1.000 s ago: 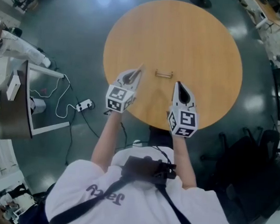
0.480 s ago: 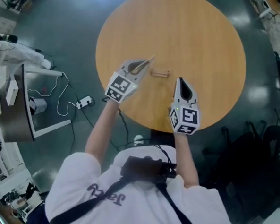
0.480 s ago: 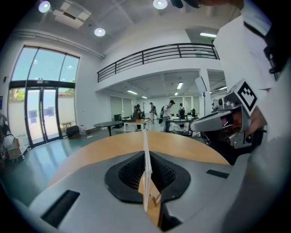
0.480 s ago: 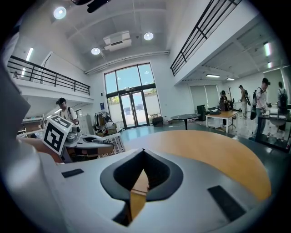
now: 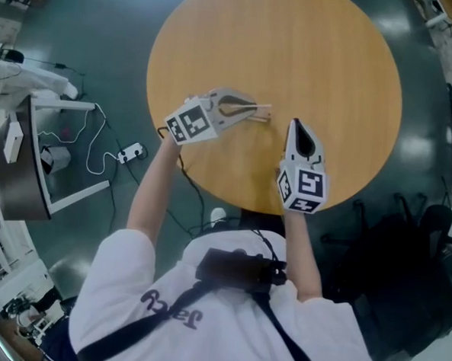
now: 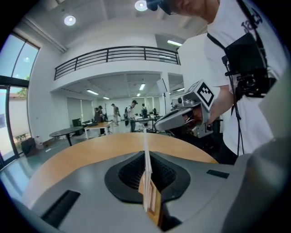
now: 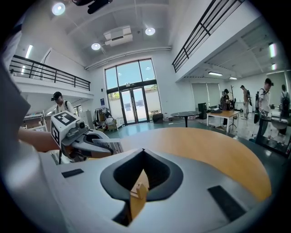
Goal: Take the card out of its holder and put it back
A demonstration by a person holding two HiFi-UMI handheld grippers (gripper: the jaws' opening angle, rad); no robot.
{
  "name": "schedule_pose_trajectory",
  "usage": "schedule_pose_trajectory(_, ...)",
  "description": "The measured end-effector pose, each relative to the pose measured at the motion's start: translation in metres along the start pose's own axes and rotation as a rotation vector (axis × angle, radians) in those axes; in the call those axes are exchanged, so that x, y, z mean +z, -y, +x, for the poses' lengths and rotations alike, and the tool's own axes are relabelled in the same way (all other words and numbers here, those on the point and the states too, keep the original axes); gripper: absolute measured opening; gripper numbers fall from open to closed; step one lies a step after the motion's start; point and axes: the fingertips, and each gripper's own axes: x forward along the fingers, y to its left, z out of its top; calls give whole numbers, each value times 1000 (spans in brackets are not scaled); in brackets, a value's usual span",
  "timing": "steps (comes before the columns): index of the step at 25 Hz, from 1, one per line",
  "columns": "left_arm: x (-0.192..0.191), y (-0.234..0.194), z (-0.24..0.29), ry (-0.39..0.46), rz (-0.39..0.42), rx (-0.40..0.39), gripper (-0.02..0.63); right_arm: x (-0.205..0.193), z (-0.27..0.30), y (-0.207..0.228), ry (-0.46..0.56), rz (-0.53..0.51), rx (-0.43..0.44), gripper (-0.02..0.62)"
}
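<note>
My left gripper is shut on a thin white card and points right across the round wooden table. In the left gripper view the card stands edge-on between the pressed jaws of the left gripper. A small wooden holder lies on the table just under the card's free end. My right gripper hangs a little right of the holder with its jaws together and nothing between them. The right gripper view shows those closed tips, and the left gripper holding the striped card.
A white desk frame and a cable with a power strip lie on the floor to the left. Dark chairs stand at the right. Other tables and several people show far off in the gripper views.
My left gripper has swung right and rolled, bringing the card's end over the holder. The right gripper has shifted slightly and stays shut.
</note>
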Motion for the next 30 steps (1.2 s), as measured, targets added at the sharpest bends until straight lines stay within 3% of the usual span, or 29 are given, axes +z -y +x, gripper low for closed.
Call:
schedule_pose_trajectory(4,-3,3,3,16,-14,-73,28,-4,4,3,-15,-6,0,12)
schedule_pose_trajectory(16,-8,7,16,55,-71,-168,28,-19,9,7,-61,-9,-6,12)
schedule_pose_trajectory(30,-10,0,17,-5,-62,-249,28,-21,10,12,-62,14,-40,12)
